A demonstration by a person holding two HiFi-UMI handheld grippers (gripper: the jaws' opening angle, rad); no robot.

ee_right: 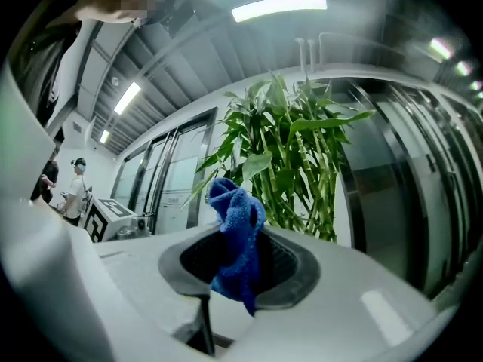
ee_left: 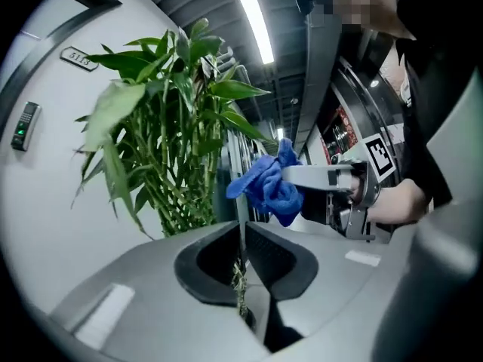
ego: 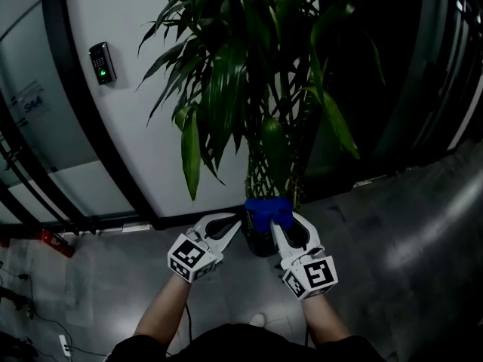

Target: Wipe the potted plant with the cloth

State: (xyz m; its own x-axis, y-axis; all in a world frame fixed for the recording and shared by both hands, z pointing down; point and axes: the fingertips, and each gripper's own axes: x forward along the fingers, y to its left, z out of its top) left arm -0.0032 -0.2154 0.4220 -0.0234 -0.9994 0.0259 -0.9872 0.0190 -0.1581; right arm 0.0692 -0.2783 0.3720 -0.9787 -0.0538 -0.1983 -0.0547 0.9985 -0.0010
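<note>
My right gripper (ee_right: 238, 241) has its jaws clamped on the blue cloth (ee_right: 229, 202), which bunches up above them and hangs down in front. My left gripper (ee_left: 241, 241) holds its jaws narrow, pinching a thin leaf (ee_left: 241, 211) seen edge-on. The cloth sits just beside the left jaws' tips, close in front of the potted plant (ego: 241, 89), whose stems rise behind both grippers above the grey floor (ego: 392, 232).
</note>
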